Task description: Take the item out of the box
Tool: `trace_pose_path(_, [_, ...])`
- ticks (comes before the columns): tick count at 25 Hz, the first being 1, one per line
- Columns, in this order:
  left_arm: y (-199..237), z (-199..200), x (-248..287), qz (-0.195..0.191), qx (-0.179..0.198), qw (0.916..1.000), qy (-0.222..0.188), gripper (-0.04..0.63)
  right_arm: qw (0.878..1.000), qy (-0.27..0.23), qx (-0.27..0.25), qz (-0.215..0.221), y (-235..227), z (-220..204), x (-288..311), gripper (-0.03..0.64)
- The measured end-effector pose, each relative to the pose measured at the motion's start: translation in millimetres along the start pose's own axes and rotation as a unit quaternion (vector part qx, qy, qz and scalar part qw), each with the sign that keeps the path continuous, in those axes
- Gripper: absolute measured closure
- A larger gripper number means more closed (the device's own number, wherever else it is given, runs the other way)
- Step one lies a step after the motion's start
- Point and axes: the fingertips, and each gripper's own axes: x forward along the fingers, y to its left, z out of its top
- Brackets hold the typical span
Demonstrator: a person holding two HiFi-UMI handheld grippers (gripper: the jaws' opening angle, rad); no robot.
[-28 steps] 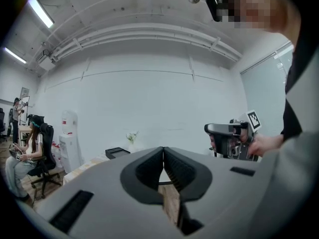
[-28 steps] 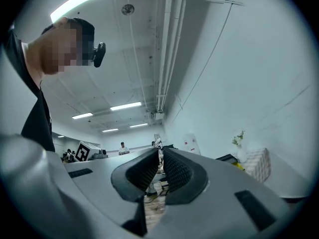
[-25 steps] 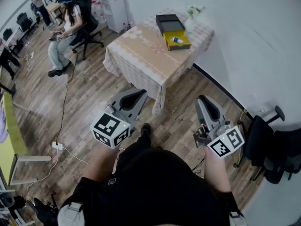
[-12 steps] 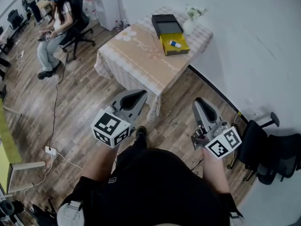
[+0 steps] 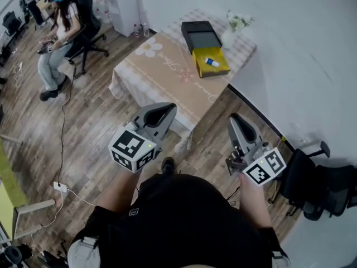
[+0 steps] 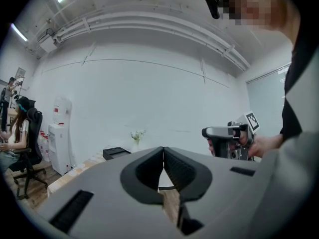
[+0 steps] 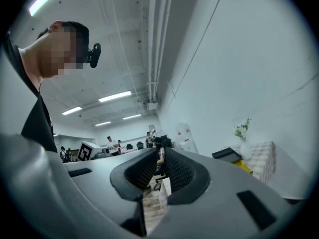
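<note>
Both grippers were short of the table [image 5: 167, 77], over the wood floor [image 5: 95, 127] on its near side, neither touching anything. The left gripper [image 5: 167, 109] pointed at the table's near corner. Its jaws were together, tips meeting, with nothing between them, as its own view confirmed [image 6: 163, 151]. The right gripper [image 5: 239, 121] was off the table's right side, near the wall [image 5: 301, 49]. Its jaws were closed too and empty [image 7: 162, 153]. The yellow box [image 5: 202, 67] sat open on the table's far right part. The item [image 5: 211, 62], a small white and blue tube, lay inside it, well apart from both grippers. The black lid [image 5: 201, 35] lay on the table just beyond the box, touching it as far as I could tell. A white vase [image 5: 228, 38] with flowers stood at the table's far right corner, just beside the lid. A person [image 5: 56, 29] sat in an office chair well off the table's left side. A white dispenser [image 5: 124, 7] stood beyond the table's far left.
</note>
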Motion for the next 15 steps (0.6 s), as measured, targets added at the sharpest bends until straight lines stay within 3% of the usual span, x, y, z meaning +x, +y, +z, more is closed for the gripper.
trace_pose_path(15, [42, 12, 6, -0.036, 0.007, 0.9992, -0.014, 0.581, 1.0, -0.007, -0.014, -0.023, -4, 8, 50, 0.577])
